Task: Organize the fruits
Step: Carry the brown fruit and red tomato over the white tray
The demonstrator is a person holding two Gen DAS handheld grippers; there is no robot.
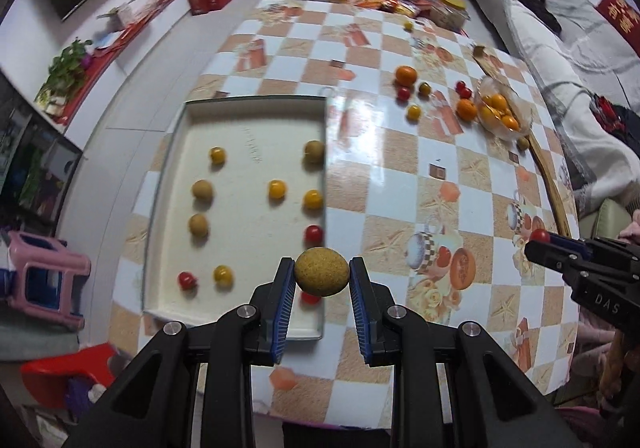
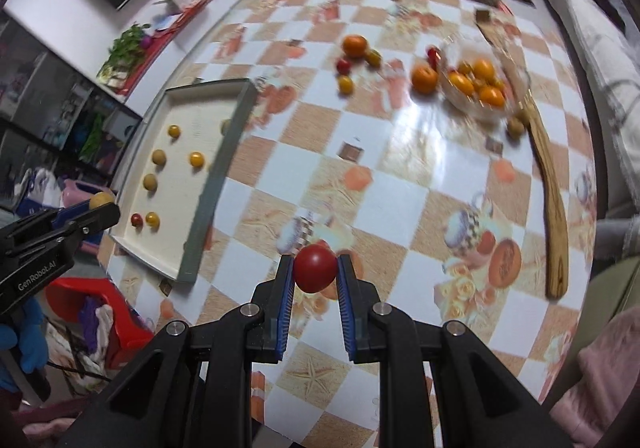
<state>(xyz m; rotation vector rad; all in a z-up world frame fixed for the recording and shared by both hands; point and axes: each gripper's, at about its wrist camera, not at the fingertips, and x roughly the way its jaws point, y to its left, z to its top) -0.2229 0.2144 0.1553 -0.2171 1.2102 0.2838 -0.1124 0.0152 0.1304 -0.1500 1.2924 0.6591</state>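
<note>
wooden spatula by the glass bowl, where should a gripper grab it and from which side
Grip the wooden spatula on its long narrow handle, near the free near end, coming from above with the fingers across its width. It lies flat, and its far blade end sits beside the glass bowl.

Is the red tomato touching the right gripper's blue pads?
Touching. The right wrist view shows the red tomato squeezed between both blue pads of the right gripper.

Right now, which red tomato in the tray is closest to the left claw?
The red tomato at the tray's near right corner, partly hidden behind the brown fruit the left claw holds. The other two lie farther off.
</note>
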